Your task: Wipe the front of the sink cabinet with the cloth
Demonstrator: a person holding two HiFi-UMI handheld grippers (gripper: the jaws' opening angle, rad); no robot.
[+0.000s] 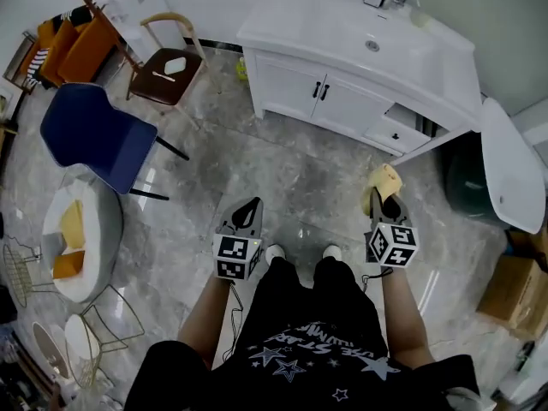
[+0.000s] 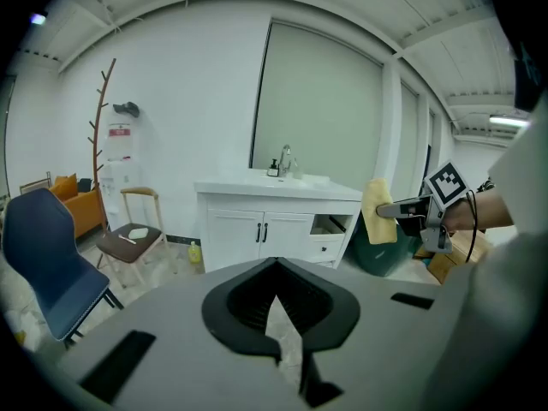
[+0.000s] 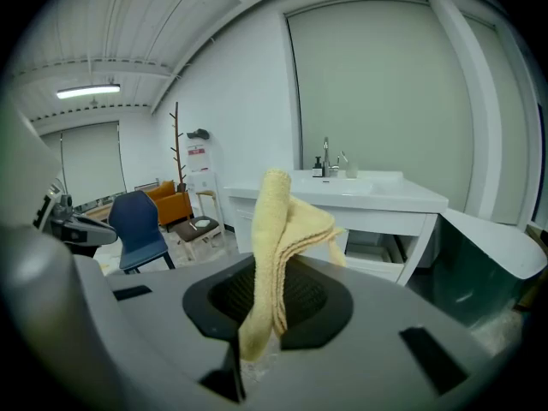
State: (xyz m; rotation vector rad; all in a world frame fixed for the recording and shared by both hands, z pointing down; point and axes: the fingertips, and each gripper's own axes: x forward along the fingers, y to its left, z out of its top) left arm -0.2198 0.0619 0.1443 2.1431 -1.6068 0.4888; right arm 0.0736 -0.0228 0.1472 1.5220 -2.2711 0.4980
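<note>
The white sink cabinet stands ahead across the grey marble floor, with two doors with dark handles and an open drawer at its right. My right gripper is shut on a yellow cloth, which sticks up from its jaws well short of the cabinet. In the right gripper view the cloth hangs folded in front of the cabinet. My left gripper is level with the right one, its jaws together and holding nothing. In the left gripper view the cabinet and the cloth show ahead.
A blue chair and a brown wooden chair stand at the left, with an orange sofa behind them. A round white table is nearer left. A dark green bin and a white panel flank the cabinet's right. A small yellow bottle sits by its left corner.
</note>
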